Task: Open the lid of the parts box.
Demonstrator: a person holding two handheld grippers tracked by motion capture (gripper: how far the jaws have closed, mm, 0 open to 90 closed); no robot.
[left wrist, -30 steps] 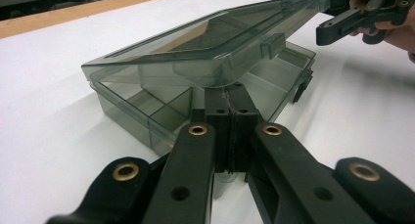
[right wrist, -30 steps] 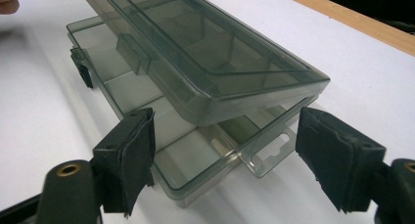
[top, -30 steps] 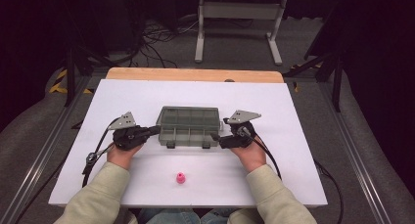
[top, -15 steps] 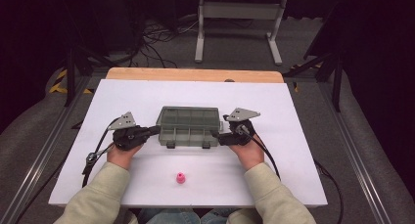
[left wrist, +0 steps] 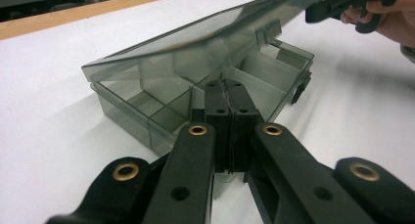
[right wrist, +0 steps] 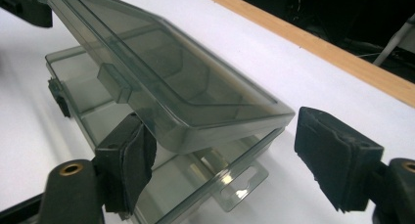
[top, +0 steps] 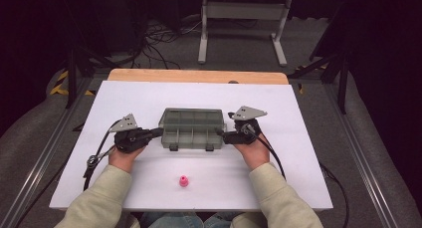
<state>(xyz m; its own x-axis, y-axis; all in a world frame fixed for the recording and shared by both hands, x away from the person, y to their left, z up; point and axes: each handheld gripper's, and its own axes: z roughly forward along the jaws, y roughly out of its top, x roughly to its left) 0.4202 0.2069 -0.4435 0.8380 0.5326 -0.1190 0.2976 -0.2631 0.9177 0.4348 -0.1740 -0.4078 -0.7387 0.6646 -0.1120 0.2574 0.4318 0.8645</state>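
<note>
Lid's getting lifted off the compartment box (top: 191, 128): left gripper (left wrist: 226, 94) jaws pressed together against its wall, right gripper (right wrist: 220, 155) jaws apart around the raised lid (right wrist: 186, 94) corner. Next it probably needs swinging fully open, slowly, so the box doesn't slide on the surface (top: 298, 153).

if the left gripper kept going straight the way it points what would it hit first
Most likely the smoky clear compartment box. The left gripper, jaws shut, points at the box's near wall, tips already level with its rim under the half-raised lid. Whether they already touch is unclear.
</note>
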